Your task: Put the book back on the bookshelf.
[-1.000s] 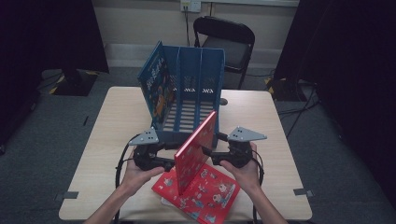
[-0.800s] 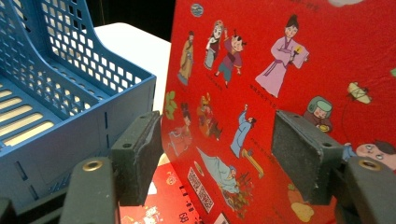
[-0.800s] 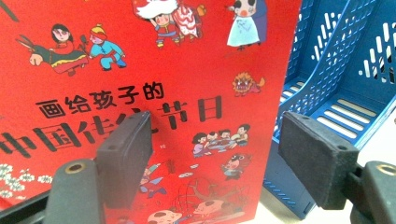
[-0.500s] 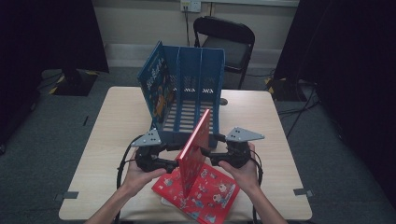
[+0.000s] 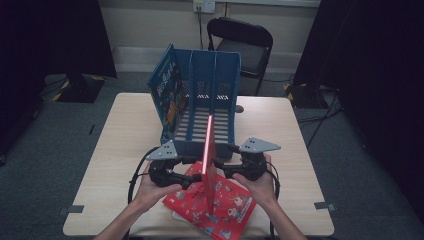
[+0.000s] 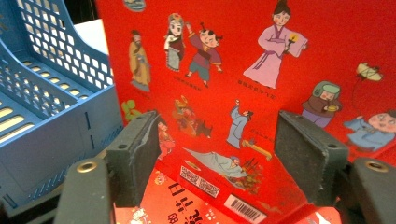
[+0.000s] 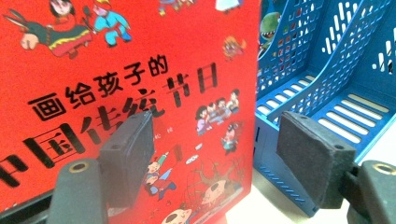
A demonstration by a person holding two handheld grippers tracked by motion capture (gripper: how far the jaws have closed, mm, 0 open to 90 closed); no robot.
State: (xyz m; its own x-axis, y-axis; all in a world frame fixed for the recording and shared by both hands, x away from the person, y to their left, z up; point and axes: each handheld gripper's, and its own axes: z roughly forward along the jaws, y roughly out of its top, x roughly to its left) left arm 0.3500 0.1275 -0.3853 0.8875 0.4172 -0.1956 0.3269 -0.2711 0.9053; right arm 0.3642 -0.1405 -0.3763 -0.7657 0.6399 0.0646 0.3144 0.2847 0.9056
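Note:
A thin red picture book (image 5: 210, 145) stands upright on its lower edge, seen edge-on, on top of a second red book (image 5: 227, 206) that lies flat near the table's front. My left gripper (image 5: 192, 178) points at its back cover (image 6: 210, 60) from the left. Its jaws are open and have just been opening a little, with nothing between them (image 6: 217, 140). My right gripper (image 5: 223, 173) faces the front cover (image 7: 130, 70) from the right, also open (image 7: 217, 135). The book stands propped between the two. Behind it is a blue file rack (image 5: 227, 75).
The rack (image 7: 327, 70) has three slots; a blue book (image 5: 168, 95) leans in the leftmost one, and the others hold nothing. Bare table (image 5: 120, 135) spreads to the left and right. A black folding chair (image 5: 240, 40) stands beyond the far edge.
The red book has swung from leaning with its top to the right to standing vertical. Both hands have stayed close to it on either side.

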